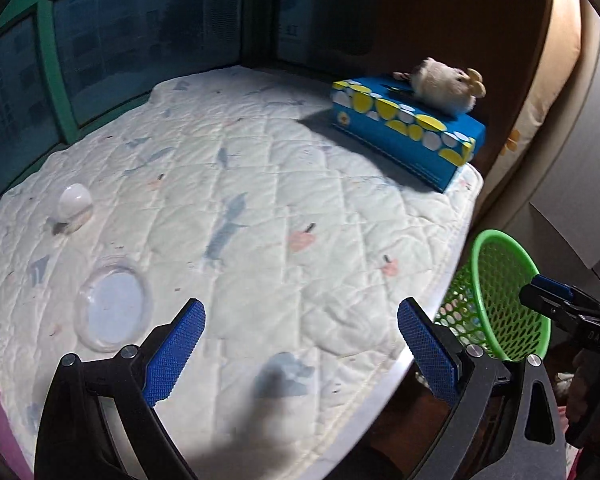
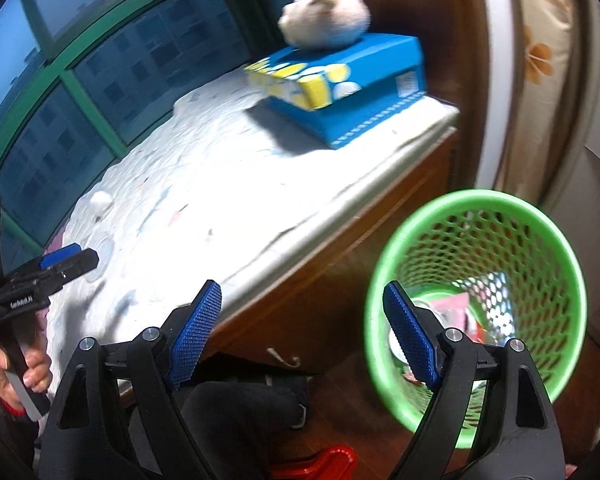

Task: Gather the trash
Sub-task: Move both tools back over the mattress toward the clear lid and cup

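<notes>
Trash left: clear round plastic lid (image 1: 114,307) and white dome cap (image 1: 75,200), lower left on quilted white mat (image 1: 260,200). Green mesh bin (image 2: 476,308) lower right, tilted for drops. Left gripper (image 1: 300,344), right gripper (image 2: 302,332): both spread, empty.

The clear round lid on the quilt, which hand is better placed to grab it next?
Left. The left gripper hangs open over the quilt with the clear lid just beside its finger; the right gripper is near the green basket.
</notes>
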`<state>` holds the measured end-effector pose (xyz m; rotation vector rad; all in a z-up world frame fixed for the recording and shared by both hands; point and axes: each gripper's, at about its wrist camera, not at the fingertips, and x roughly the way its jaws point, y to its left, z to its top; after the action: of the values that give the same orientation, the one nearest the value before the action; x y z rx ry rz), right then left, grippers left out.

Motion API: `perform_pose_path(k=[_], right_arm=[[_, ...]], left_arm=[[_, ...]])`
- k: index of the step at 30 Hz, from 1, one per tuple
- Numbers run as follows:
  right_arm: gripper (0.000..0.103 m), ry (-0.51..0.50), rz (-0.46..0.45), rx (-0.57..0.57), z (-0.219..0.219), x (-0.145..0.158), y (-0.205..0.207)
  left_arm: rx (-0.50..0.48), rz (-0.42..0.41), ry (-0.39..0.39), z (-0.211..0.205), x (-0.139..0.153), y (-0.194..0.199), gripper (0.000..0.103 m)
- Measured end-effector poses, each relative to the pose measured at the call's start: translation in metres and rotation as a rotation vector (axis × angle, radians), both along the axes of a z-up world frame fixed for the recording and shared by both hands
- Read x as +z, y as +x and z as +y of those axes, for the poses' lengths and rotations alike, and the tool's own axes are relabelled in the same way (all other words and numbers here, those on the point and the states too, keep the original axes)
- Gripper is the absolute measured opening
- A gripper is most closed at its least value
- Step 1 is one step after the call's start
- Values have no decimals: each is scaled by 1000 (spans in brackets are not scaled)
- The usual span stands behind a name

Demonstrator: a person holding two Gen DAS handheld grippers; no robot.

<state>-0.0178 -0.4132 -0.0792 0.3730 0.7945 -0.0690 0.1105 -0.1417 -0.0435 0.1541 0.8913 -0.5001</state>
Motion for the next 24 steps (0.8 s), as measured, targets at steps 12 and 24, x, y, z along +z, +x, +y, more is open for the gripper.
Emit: perform_pose_path(k=[12, 24], right_arm=[[88, -37, 3, 212, 98, 9, 67], [94, -90, 17, 430, 213, 4, 131]], left_arm=[[237, -22, 29, 138, 13, 53, 94], [354, -15, 47, 219, 16, 94, 94]])
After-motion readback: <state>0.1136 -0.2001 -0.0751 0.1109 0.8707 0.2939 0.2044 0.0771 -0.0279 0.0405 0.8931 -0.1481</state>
